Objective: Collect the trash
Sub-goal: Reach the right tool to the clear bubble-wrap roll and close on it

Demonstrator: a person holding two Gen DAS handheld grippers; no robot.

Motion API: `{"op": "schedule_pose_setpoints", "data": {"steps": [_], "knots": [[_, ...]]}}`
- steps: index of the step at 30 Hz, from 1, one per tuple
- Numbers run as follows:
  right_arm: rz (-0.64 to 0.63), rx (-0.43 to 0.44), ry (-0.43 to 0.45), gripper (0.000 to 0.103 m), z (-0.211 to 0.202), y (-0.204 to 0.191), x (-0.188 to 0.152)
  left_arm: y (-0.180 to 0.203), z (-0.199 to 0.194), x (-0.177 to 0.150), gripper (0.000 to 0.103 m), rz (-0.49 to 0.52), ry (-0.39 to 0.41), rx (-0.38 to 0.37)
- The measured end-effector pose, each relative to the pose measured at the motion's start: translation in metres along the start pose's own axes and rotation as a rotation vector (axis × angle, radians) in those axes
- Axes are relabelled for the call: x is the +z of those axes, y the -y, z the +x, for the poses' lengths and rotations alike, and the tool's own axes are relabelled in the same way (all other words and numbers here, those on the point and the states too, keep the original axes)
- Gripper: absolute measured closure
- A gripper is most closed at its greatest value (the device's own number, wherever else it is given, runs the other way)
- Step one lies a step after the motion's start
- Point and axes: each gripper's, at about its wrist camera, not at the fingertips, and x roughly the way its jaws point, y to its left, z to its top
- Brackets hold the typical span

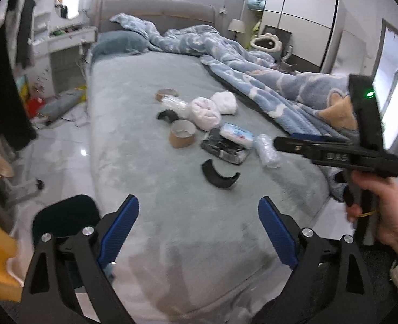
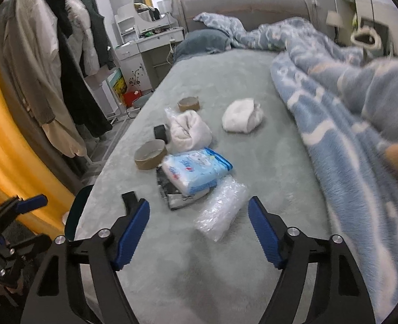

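Trash lies in a cluster mid-bed: a cardboard tape core [image 1: 182,133] [image 2: 150,157], a second tape core [image 1: 166,94] [image 2: 189,103], a curved black plastic piece [image 1: 219,176], a bubble-wrap bundle [image 1: 267,149] [image 2: 221,209], a blue-white tissue pack [image 1: 236,134] [image 2: 197,170] on a dark wrapper [image 1: 223,148] [image 2: 173,193], and two white cloth bundles [image 1: 205,112] [image 2: 242,116]. My left gripper [image 1: 199,230] is open and empty over the bed's foot. My right gripper [image 2: 199,232] is open and empty, just short of the bubble wrap; it also shows from the side in the left wrist view [image 1: 331,154].
A rumpled blue blanket [image 1: 266,81] [image 2: 347,108] covers the bed's right side. A clothes rack with coats [image 2: 61,67] and a vanity desk [image 2: 150,46] stand to the left. A dark round bin [image 1: 63,221] sits at the bed's near-left corner. Clutter lies on the floor [image 1: 58,105].
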Motion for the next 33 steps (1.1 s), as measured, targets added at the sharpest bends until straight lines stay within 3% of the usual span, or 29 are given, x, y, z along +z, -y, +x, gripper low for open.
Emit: {"op": "schedule_pose_setpoints", "data": {"steps": [9, 15, 18, 23, 27, 33], "knots": [[0.036, 0.004, -0.072, 0.037, 0.033, 0.014, 0.005, 0.005, 0.045, 0.011, 0.016, 0.13, -0.032, -0.052], [0.07, 0.003, -0.108, 0.038, 0.041, 0.022, 0.002, 0.007, 0.065, 0.014, 0.018, 0.162, -0.054, -0.082], [0.087, -0.013, -0.124, 0.043, 0.044, 0.028, 0.001, 0.007, 0.072, 0.017, 0.02, 0.176, -0.052, -0.1], [0.101, -0.019, -0.143, 0.049, 0.048, 0.033, -0.003, 0.005, 0.081, 0.017, 0.02, 0.183, -0.048, -0.117], [0.097, -0.039, -0.14, 0.062, 0.047, 0.034, -0.002, 0.004, 0.087, 0.02, 0.022, 0.171, -0.052, -0.134], [0.109, -0.06, -0.125, 0.063, 0.041, 0.037, 0.0, -0.003, 0.099, 0.024, 0.031, 0.13, -0.074, -0.178]]}}
